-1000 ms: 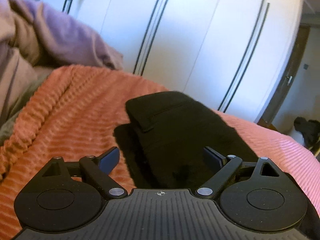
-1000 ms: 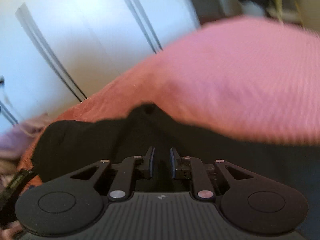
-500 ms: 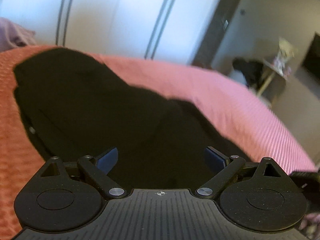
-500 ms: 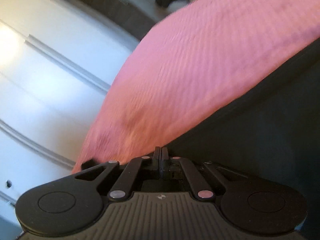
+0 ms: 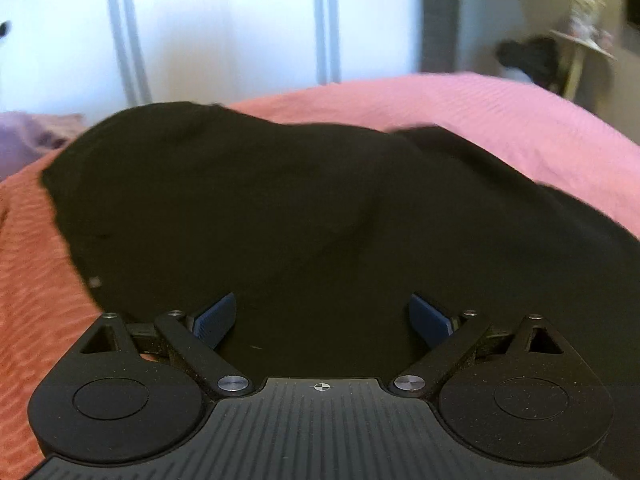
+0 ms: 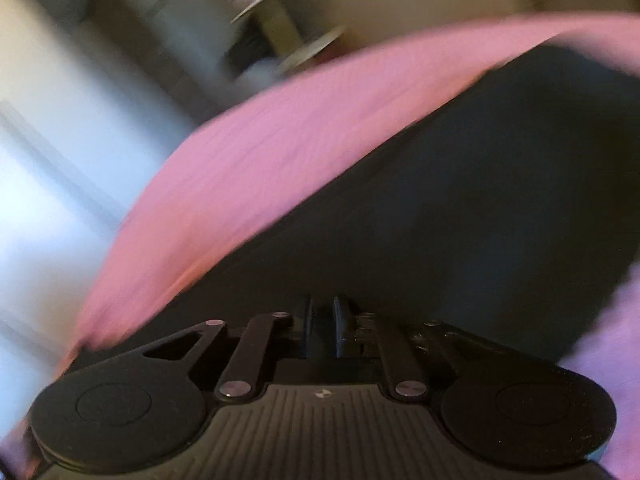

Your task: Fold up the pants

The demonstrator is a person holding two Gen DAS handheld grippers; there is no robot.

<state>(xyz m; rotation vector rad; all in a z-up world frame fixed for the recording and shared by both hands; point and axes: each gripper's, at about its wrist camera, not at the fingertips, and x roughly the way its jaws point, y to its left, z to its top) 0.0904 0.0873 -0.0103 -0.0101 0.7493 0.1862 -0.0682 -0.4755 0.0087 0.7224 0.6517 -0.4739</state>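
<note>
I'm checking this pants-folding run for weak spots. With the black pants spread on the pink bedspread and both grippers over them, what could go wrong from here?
1. The right gripper has its jaws opening slightly with only a narrow gap; whether cloth sits between them is unclear, so any hold on the black pants could slip.
2. The left gripper is wide open, holding nothing, so one side may drag.
3. The ribbed pink bedspread could get pinched along with the pants.
</note>
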